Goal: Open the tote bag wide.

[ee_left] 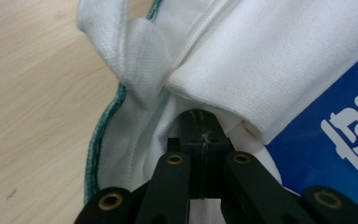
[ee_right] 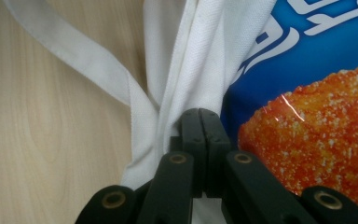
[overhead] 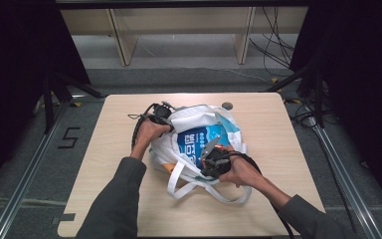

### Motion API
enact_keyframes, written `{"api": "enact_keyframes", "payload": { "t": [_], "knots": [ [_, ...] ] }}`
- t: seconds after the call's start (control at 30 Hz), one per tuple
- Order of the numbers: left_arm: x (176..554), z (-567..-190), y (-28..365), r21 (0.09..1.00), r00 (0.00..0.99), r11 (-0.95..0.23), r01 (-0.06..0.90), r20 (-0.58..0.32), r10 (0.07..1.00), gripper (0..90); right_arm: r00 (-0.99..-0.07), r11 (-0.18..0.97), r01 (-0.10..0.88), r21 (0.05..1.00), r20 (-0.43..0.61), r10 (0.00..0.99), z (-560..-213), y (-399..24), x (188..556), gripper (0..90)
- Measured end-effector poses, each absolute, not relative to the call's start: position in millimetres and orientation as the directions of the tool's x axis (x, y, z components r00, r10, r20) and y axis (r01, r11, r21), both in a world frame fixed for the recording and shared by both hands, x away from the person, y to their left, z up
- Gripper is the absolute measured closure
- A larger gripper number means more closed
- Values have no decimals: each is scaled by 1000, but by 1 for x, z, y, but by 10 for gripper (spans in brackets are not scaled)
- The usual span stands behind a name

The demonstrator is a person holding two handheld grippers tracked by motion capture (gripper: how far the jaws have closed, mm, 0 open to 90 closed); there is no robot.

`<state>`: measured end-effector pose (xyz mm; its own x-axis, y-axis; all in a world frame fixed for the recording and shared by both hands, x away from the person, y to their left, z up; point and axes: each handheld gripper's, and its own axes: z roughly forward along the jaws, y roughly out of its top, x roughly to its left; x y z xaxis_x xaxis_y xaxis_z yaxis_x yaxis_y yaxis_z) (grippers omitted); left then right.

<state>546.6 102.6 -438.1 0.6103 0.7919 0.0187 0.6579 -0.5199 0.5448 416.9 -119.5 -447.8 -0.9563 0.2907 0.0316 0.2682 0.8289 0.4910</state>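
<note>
A white cloth bag [overhead: 199, 117] lies on the wooden table [overhead: 124, 199], and a blue snack packet [overhead: 199, 142] shows in its mouth. My left gripper [overhead: 161, 113] is at the bag's far left rim. In the left gripper view its jaws [ee_left: 199, 125] are shut, with white cloth [ee_left: 261, 60] bunched at their tips beside the blue packet [ee_left: 335, 140]. At the bag's near right rim, my right gripper [overhead: 214, 158] is shut too. Its tips [ee_right: 199, 116] pinch the white cloth edge [ee_right: 182, 56] next to the packet's orange picture [ee_right: 317, 126].
The bag's long white handles [overhead: 199, 191] loop over the table toward the near edge, and one strap [ee_right: 88, 65] crosses the bare wood. A small round disc [overhead: 227, 105] sits near the table's far edge. Bare tabletop lies on both sides of the bag.
</note>
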Motion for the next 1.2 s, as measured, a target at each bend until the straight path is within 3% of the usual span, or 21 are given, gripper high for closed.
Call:
{"api": "enact_keyframes", "payload": {
  "t": [0.07,0.2,0.3,0.4,0.43,0.5,0.57,0.73,0.87,0.9,1.07,1.2],
  "knots": [
    [543,-434,101,556,614,-527,643,37,789,896,-952,822,286,493,49,302,-445,-121,418,900],
    [509,-416,96,607,686,-559,565,31,727,893,-940,740,299,603,54,336,-421,-133,430,900],
    [466,-422,93,548,786,-677,491,56,615,886,-880,651,340,679,-15,475,-400,-158,457,900],
    [443,-432,114,535,784,-682,498,58,618,892,-808,624,376,685,-86,582,-396,-183,477,900],
    [435,-438,121,570,776,-651,502,37,630,894,-781,633,379,675,-133,611,-399,-193,484,900],
    [424,-445,129,593,773,-622,511,-1,634,895,-723,633,435,640,-170,669,-410,-208,496,900],
    [420,-447,127,602,777,-628,493,19,629,895,-693,622,503,600,-149,705,-436,-214,506,900],
    [424,-443,128,593,781,-630,502,2,625,895,-684,614,559,557,-109,722,-451,-216,511,900],
    [431,-427,128,688,758,-552,471,4,652,892,-701,595,508,623,-102,705,-426,-218,503,900],
    [439,-421,128,718,719,-507,477,13,695,891,-709,584,489,648,-95,699,-414,-215,493,900],
    [463,-415,144,737,650,-460,495,37,759,879,-781,612,384,692,-110,615,-403,-208,464,900],
    [473,-426,155,738,612,-405,539,-13,791,892,-755,645,356,676,-198,625,-410,-220,443,900]
  ]
}}
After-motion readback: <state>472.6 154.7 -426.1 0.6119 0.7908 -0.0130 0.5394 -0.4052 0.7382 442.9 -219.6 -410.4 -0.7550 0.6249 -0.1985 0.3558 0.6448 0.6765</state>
